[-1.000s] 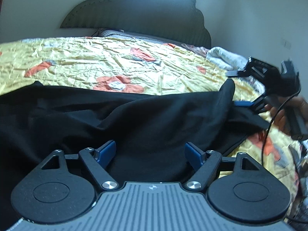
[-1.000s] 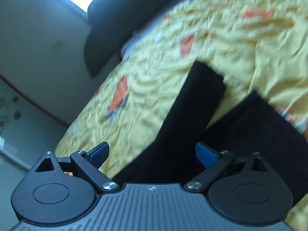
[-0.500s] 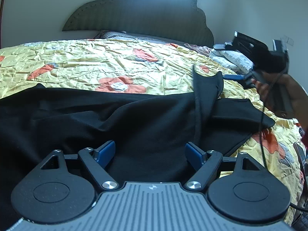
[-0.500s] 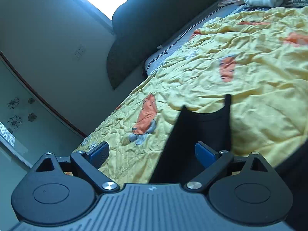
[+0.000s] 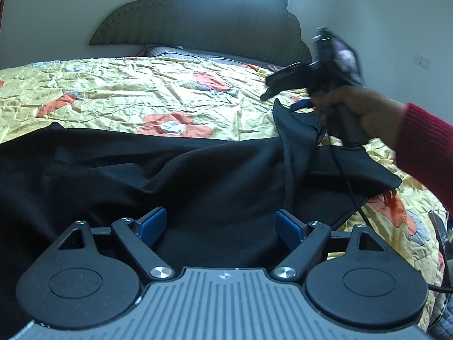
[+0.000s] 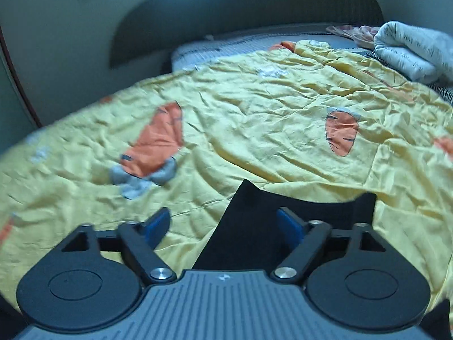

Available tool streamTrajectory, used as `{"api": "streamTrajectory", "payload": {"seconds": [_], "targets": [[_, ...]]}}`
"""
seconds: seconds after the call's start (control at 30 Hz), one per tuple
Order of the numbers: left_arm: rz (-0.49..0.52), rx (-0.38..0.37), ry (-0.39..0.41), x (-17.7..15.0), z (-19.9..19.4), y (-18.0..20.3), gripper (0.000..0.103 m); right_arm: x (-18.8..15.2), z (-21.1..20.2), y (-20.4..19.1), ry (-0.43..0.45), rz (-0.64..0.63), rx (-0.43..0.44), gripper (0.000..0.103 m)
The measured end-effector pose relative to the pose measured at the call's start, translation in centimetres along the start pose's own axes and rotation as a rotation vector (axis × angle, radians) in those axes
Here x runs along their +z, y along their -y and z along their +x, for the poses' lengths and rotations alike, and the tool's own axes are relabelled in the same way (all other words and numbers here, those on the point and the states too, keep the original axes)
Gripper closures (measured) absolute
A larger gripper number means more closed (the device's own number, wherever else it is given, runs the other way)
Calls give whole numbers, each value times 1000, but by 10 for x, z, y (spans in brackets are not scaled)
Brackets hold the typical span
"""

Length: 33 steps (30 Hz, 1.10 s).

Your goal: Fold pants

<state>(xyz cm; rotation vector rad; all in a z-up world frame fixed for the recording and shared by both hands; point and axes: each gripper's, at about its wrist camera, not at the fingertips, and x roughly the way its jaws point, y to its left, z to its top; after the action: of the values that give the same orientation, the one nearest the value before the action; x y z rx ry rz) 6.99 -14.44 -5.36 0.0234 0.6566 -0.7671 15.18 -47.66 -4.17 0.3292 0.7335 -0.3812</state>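
The black pants [image 5: 170, 175] lay rumpled and unfolded on the bed [image 5: 141, 90]. The left gripper [image 5: 220, 223] gaped empty; the right gripper [image 6: 223, 223], jaws closing, stood open around a raised cuff.

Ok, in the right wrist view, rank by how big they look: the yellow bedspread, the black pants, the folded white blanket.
1. Yellow bedspread, fills most of the view.
2. Black pants, though nearness to the camera inflates them.
3. Folded white blanket, far away, so unsure.

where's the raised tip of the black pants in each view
Left wrist view: the raised tip stands right of centre, just below the right gripper.
Right wrist view: the tip sits low, centre-right, between the fingers.
Shared landmark: the dark headboard behind the yellow bedspread.
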Motion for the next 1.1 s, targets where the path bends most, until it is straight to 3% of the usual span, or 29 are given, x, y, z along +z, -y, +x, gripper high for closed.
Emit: {"api": "streamTrajectory", "payload": {"seconds": [0.03,0.1,0.17,0.3,0.43,0.63,0.87,1.0,1.1], "targets": [[-3,-6,0,0,0,0,15,0,8,-2,-13,-12,-31,52],[-8,-12,1,0,0,-1,15,-1,13,-2,-3,-30,-81,84],[-10,-17,2,0,0,-1,14,-5,2,7,40,6,-70,97],[-17,-26,3,0,0,-3,14,-10,-42,34,145,79,-33,99],[-10,-19,2,0,-1,-2,14,-26,-94,81,233,235,39,99],[20,42,-11,3,-5,9,14,-73,-146,150,275,458,141,99],[60,27,10,19,-16,33,14,-129,-136,199,209,659,212,99],[118,43,2,22,-14,50,14,-144,-120,208,169,729,274,98],[141,57,-2,22,-11,57,14,-146,-111,208,147,731,266,97]]}}
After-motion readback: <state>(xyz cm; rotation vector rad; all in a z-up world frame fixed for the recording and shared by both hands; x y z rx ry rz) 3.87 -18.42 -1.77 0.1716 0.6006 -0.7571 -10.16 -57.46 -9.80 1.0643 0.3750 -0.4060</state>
